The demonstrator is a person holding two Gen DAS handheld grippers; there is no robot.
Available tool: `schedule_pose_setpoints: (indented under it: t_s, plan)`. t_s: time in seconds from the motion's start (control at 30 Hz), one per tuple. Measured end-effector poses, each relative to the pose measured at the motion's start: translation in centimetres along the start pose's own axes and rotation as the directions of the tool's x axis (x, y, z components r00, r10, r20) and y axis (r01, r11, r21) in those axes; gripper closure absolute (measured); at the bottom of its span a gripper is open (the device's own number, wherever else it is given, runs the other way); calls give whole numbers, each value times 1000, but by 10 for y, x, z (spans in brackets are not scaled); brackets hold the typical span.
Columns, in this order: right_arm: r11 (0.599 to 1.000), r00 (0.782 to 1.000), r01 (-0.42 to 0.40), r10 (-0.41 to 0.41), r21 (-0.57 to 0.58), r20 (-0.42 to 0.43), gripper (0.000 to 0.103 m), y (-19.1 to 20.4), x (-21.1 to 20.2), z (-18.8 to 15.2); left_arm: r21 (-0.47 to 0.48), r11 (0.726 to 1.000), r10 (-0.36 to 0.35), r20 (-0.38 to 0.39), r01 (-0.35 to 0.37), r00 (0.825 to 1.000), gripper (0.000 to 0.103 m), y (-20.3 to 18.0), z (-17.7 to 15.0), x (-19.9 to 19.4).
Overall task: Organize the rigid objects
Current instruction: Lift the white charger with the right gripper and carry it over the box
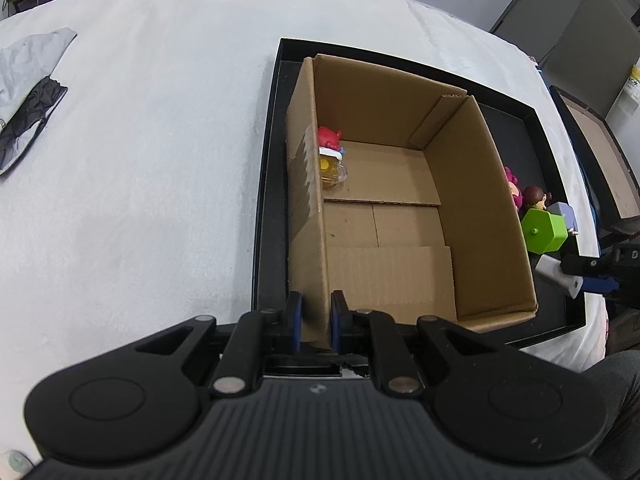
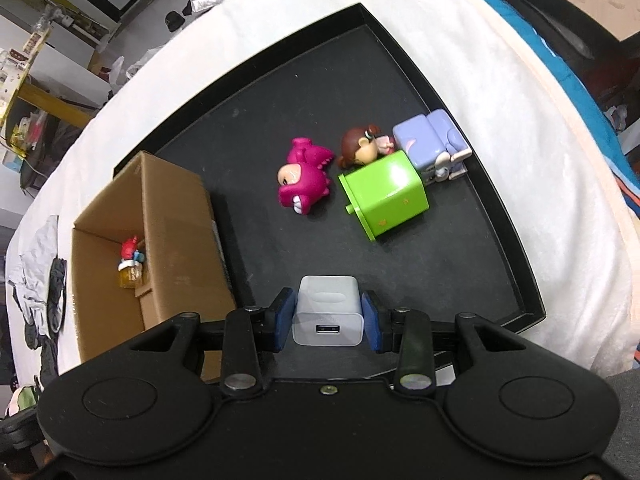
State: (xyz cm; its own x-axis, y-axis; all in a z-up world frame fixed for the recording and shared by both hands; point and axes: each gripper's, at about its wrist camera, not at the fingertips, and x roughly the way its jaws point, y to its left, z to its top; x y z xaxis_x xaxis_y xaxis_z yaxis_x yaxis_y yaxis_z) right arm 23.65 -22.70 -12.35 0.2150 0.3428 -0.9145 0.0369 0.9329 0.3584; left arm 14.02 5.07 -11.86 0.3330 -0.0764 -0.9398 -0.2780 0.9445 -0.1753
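Clenched: left gripper [image 1: 316,322] pinches the near wall of the cardboard box [image 1: 472,184]; right gripper [image 2: 329,320] grasps a white USB charger [image 2: 329,312], pads on both sides. Charger's long axis runs along the fingers, USB port facing back at the wrist camera, far end toward 12 o'clock. It hangs over the near edge of the black tray [image 2: 516,240]. Box sits in the tray at 9 o'clock from the charger and holds one small red-topped yellow toy [image 1: 331,158] by its left wall. On the tray floor at 12 to 1 o'clock: pink dinosaur figure [image 2: 306,184], green cube [image 2: 386,196], brown-haired doll [image 2: 360,148], lilac block toy [image 2: 432,144], clustered. Both grippers point steeply down.
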Motion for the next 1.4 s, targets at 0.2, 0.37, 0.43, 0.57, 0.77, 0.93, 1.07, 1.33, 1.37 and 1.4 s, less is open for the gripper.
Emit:
schedule_pose_setpoints:
  t_s: [0.2, 0.37, 0.43, 0.57, 0.77, 0.93, 1.07, 1.33, 1.37, 1.4]
  plan:
    - [1000, 999, -15, 15, -16, 29, 67, 8, -14, 4, -5, 1000, -5, 7, 6, 1000, 90, 2, -1, 1]
    - [999, 999, -22, 24, -39, 41, 67, 16, -19, 10, -12, 1000, -10, 14, 10, 1000, 90, 4, -2, -1]
    - [998, 999, -20, 23, -52, 48, 67, 20, -21, 13, -12, 1000, -10, 17, 11, 1000, 90, 5, -3, -2]
    - [997, 998, -19, 24, -75, 62, 67, 31, -28, 16, -11, 1000, -13, 17, 13, 1000, 90, 5, -4, -3]
    - [994, 997, -22, 30, -111, 71, 67, 49, -32, 20, -2, 1000, -14, 17, 14, 1000, 90, 5, -4, -4]
    - [992, 997, -21, 30, -126, 74, 67, 62, -27, 21, -1, 1000, -23, 20, 23, 1000, 89, 6, -4, -3]
    - [990, 996, -25, 36, -141, 76, 67, 73, -25, 22, 0, 999, -32, 23, 32, 999, 89, 8, -4, -4]
    - [987, 996, -37, 49, -158, 77, 67, 93, -20, 22, 4, 999, -50, 22, 50, 999, 89, 12, -4, -3]
    - [986, 996, -40, 53, -162, 77, 67, 97, -19, 22, 5, 999, -51, 22, 51, 998, 89, 12, -4, -4]
    - [985, 995, -44, 58, -167, 76, 67, 100, -18, 22, 7, 999, -52, 22, 51, 998, 89, 13, -4, -4]
